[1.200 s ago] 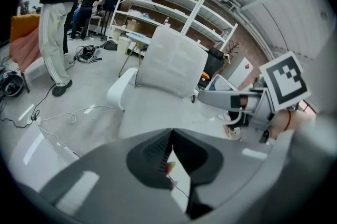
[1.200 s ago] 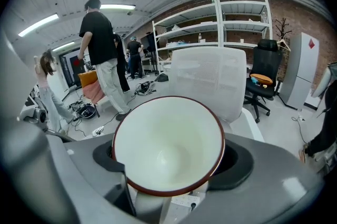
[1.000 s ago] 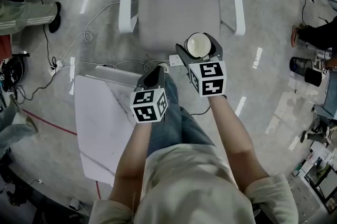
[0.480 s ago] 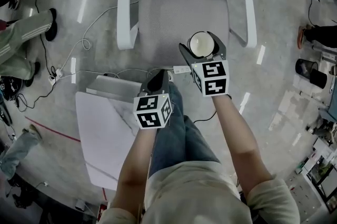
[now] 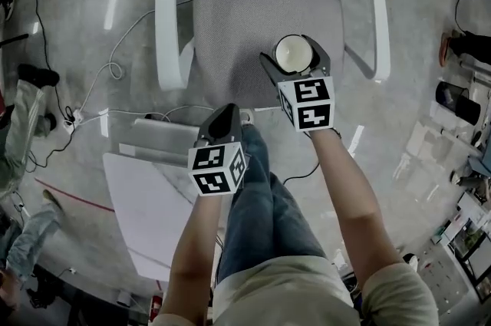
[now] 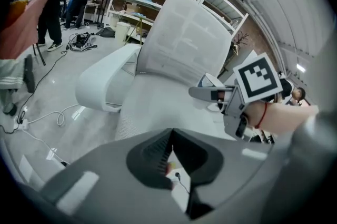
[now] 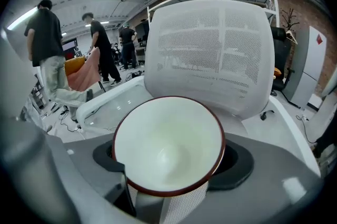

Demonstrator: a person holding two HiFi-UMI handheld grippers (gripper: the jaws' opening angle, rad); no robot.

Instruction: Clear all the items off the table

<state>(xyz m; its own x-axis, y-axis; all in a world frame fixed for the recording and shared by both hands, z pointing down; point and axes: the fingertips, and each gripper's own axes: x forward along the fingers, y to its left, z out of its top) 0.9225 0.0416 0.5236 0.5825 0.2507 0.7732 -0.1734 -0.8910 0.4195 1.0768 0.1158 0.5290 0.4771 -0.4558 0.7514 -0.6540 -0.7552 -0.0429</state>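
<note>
My right gripper [image 5: 295, 57] is shut on a white bowl [image 5: 292, 52] with a dark red rim, its jaws against the bowl's two sides. It hangs over the front right of a grey office chair's seat [image 5: 230, 18]. In the right gripper view the bowl [image 7: 167, 145] fills the middle, with the chair's white mesh back [image 7: 210, 54] behind it. My left gripper [image 5: 223, 120] is shut and holds nothing, just in front of the seat's near edge, above the person's knee. In the left gripper view its jaws meet with nothing between them, and the right gripper's marker cube [image 6: 257, 80] shows beside the chair.
The white marble table [image 5: 146, 202] lies at the lower left with a flat grey slab [image 5: 165, 131] at its far edge. White armrests [image 5: 166, 25] flank the seat. Cables [image 5: 107, 67] cross the floor at the left. People [image 7: 50, 54] stand behind, and dark bottles [image 5: 453, 98] at the right.
Both grippers have sunk and moved forward toward the chair, the right one still carrying the bowl, which now hangs over the seat. The chair looks larger and nearer.
</note>
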